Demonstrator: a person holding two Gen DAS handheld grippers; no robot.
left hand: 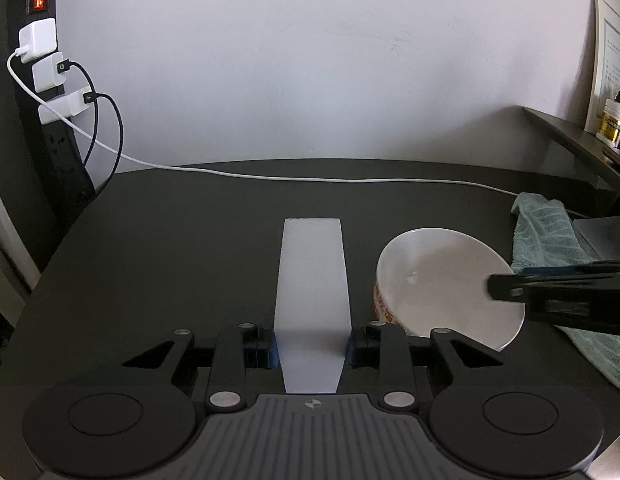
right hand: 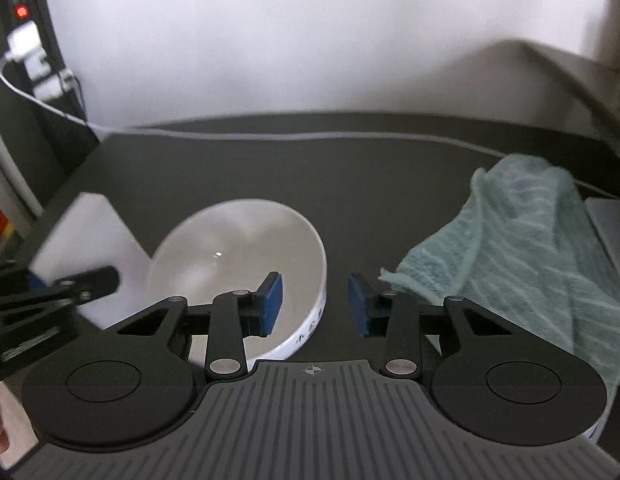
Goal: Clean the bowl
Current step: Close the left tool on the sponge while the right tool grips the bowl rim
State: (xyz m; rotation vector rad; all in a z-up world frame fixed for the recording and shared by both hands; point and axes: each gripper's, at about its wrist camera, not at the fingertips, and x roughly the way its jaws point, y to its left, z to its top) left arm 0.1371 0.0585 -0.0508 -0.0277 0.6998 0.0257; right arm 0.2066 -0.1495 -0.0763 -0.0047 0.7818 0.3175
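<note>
Left gripper (left hand: 312, 340) clamped a white flat piece (left hand: 312, 280), likely to keep it clear, while right gripper (right hand: 315, 300), fingers wide and empty, straddled the bowl (right hand: 238, 256) rim on the table (right hand: 230, 160), towel (right hand: 522, 240) just right.

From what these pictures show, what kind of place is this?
Probably a home or office desk, not a kitchen: a dark table against a plain wall, a power strip holding chargers, and a side shelf.

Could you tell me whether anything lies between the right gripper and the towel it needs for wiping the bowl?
Nothing visible does. The open right gripper hovers over the bowl's rim, with only bare table before the towel.
</note>
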